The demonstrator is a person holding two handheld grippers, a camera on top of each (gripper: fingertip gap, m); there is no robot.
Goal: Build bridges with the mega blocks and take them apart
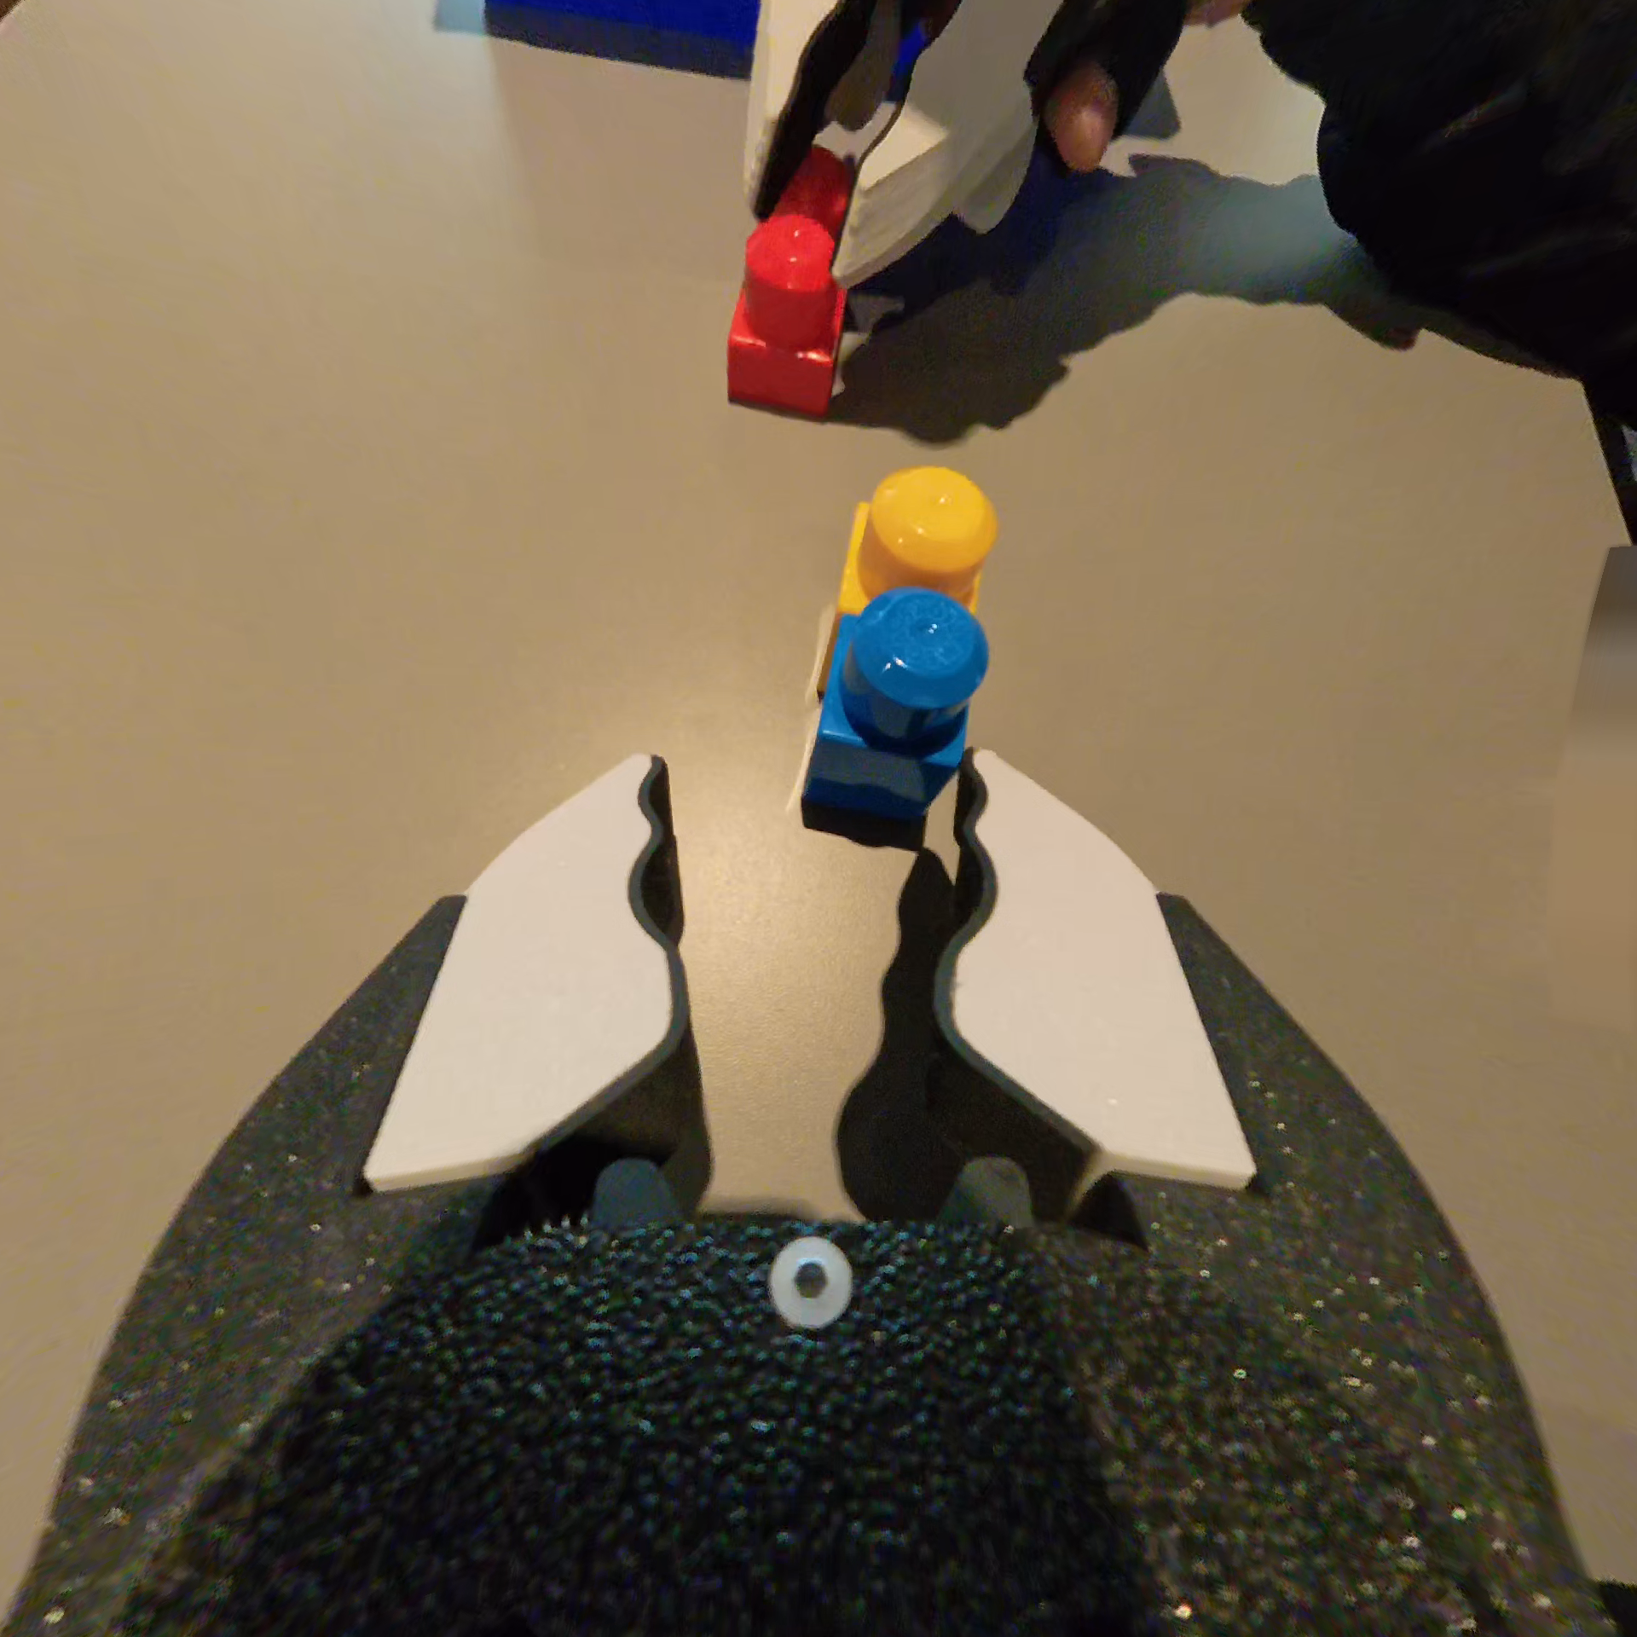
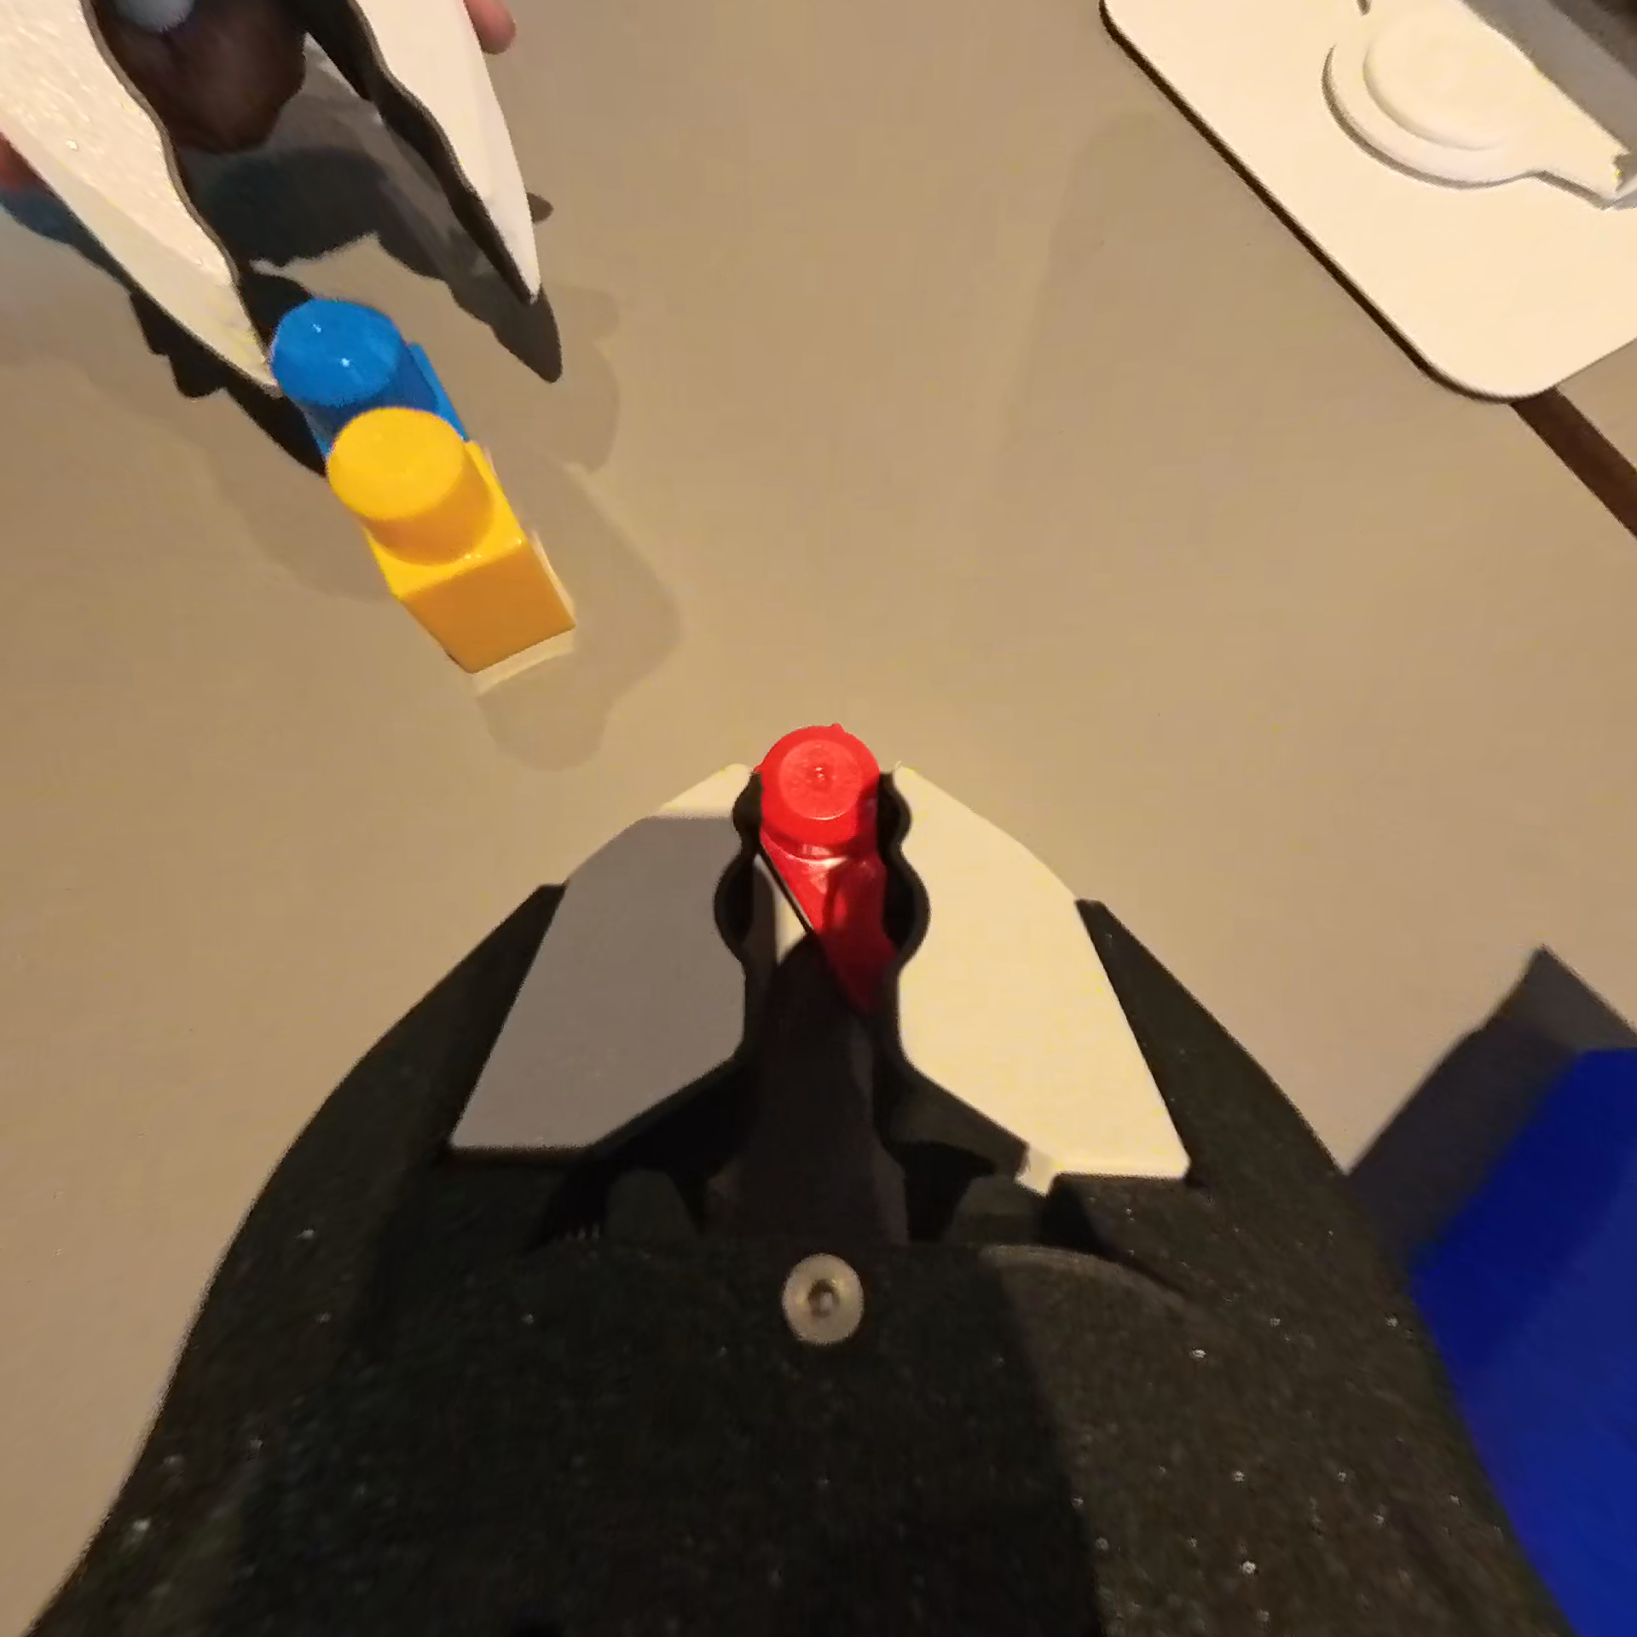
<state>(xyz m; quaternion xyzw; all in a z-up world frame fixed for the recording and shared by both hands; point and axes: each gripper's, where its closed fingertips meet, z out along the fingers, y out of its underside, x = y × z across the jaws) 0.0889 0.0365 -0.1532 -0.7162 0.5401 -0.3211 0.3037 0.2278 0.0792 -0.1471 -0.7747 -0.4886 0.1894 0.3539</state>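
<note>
A blue one-stud block (image 1: 886, 709) and a yellow one-stud block (image 1: 921, 549) stand upright and touching on the beige table. My left gripper (image 1: 815, 779) is open and empty, just in front of the blue block, whose corner lies by the right fingertip. My right gripper (image 2: 819, 784) is shut on a red block (image 2: 819, 797). In the left wrist view the red block (image 1: 784, 319) is low on the table beyond the yellow one, held by the right gripper (image 1: 833, 204). The right wrist view also shows the blue block (image 2: 341, 363), the yellow block (image 2: 443, 531) and the left gripper (image 2: 394, 323).
A white tray (image 2: 1417, 266) lies at the table's far right corner, by the table edge (image 2: 1586, 469). A dark blue box (image 2: 1541, 1284) stands close on the right; it also shows in the left wrist view (image 1: 620, 27). A black-gloved hand (image 1: 1462, 177) holds the right gripper. My right fingertips sit around 15 cm from my left ones.
</note>
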